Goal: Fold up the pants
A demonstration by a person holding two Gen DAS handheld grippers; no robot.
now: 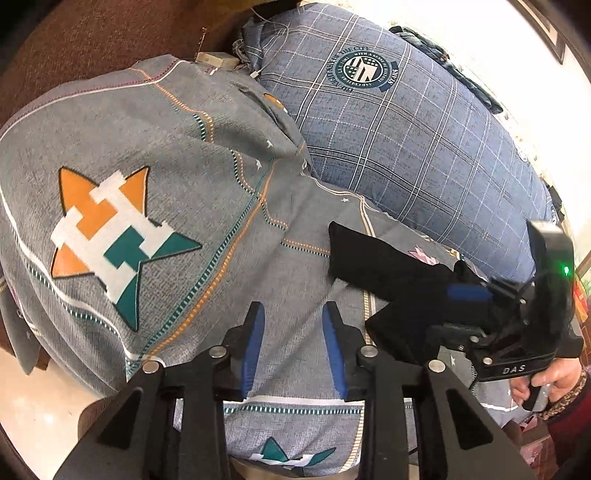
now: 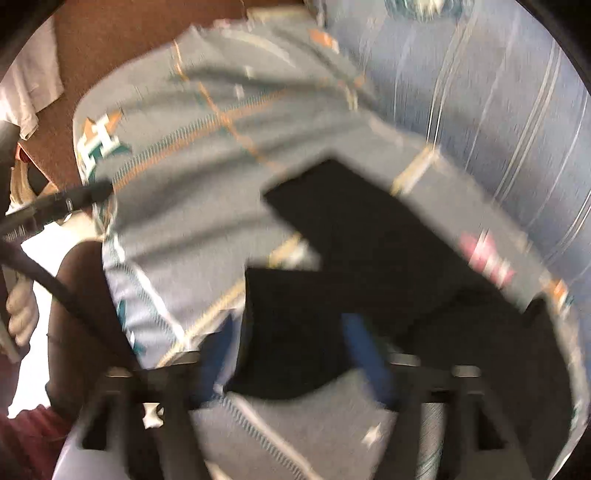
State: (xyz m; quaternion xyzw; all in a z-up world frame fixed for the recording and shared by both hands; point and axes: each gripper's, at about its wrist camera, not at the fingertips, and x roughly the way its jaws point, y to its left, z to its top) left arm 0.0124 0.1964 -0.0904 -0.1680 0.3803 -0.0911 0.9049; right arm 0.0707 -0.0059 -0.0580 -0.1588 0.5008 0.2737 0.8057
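Black pants (image 1: 384,269) lie folded on a grey bedspread (image 1: 184,184) with an orange and teal star pattern. My left gripper (image 1: 293,339) is open and empty, hovering over the bedspread just left of the pants. My right gripper (image 1: 458,306) comes in from the right and its blue pads are closed on the black fabric. The right wrist view is motion-blurred: the pants (image 2: 351,266) fill the middle, and the fabric sits between the blue pads of my right gripper (image 2: 295,339), which looks shut on it.
A blue plaid pillow or duvet (image 1: 406,122) lies along the far right of the bed. A brown headboard or wall (image 1: 92,33) is behind. The bed edge and pale floor (image 1: 33,406) are at lower left. My left gripper's arm (image 2: 55,203) shows at left.
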